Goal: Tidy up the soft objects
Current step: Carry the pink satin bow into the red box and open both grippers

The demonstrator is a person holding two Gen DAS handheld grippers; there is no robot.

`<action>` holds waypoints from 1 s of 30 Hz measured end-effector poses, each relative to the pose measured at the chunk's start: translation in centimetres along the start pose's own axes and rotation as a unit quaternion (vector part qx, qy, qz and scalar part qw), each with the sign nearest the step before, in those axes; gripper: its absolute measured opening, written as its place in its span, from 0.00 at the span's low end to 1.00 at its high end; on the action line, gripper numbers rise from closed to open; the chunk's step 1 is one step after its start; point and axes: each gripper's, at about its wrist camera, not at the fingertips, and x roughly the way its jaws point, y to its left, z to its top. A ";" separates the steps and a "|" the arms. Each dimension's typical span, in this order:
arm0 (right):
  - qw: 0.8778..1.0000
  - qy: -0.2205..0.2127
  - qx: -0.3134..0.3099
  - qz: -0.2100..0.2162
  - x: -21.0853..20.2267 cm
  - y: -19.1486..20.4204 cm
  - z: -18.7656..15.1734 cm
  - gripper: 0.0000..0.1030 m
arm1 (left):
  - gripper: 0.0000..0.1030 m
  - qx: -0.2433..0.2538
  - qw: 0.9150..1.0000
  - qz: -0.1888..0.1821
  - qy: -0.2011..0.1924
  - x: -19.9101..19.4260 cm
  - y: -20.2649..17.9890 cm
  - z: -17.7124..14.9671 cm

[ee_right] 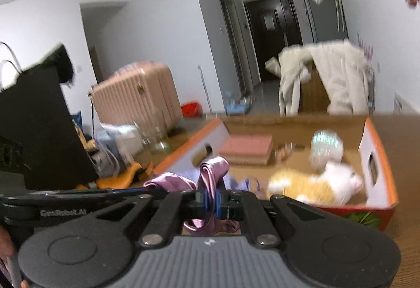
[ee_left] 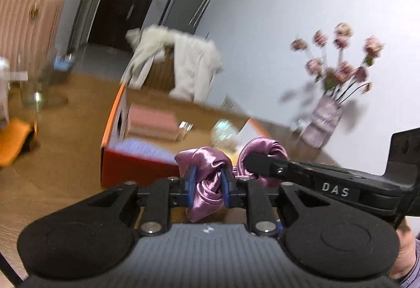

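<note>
Both clamp one purple satin scrunchie [ee_left: 207, 169], held in the air just short of the orange box's [ee_left: 136, 169] near wall. Left hand-held gripper [ee_left: 208, 187] pinches one bunch; right hand-held gripper [ee_right: 211, 202] is clenched on the other, coming in from the side. The scrunchie's long axis runs across between them, equally near both. Motion blur smears the box contents; the lower part of the scrunchie is hidden behind the gripper bodies.

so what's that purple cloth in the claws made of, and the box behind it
Purple cloth: looks like satin or a silky synthetic, glossy, going by the bright sheen along its soft folds. Both the left claw and the right claw pinch it.
Box: looks like printed cardboard, with an orange outside, a plain brown inside and a cut-out handle hole in its wall.
</note>
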 end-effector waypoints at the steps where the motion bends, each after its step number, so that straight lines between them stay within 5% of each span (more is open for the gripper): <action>1: 1.000 -0.008 -0.002 0.003 -1.0 0.4 0.3 0.05 | 0.19 0.005 1.000 -0.002 -0.008 -1.0 -0.7 0.2; 7: 0.999 -0.044 -0.012 0.018 -7.8 3.2 0.7 0.05 | 0.19 0.019 0.999 -0.004 -0.036 -7.3 -5.2 0.0; 16: 0.998 -0.048 -0.023 0.027 -18.3 7.3 -5.1 0.06 | 0.18 0.021 0.998 -0.024 -0.050 -16.7 -10.8 -5.7; 23: 0.997 -0.065 -0.026 0.023 -22.3 7.9 -6.2 0.06 | 0.17 0.028 0.998 -0.029 -0.048 -17.6 -12.6 -7.1; 30: 0.997 -0.067 -0.017 0.032 -21.6 6.8 -5.2 0.05 | 0.16 0.028 0.998 -0.035 -0.047 -15.9 -11.7 -5.4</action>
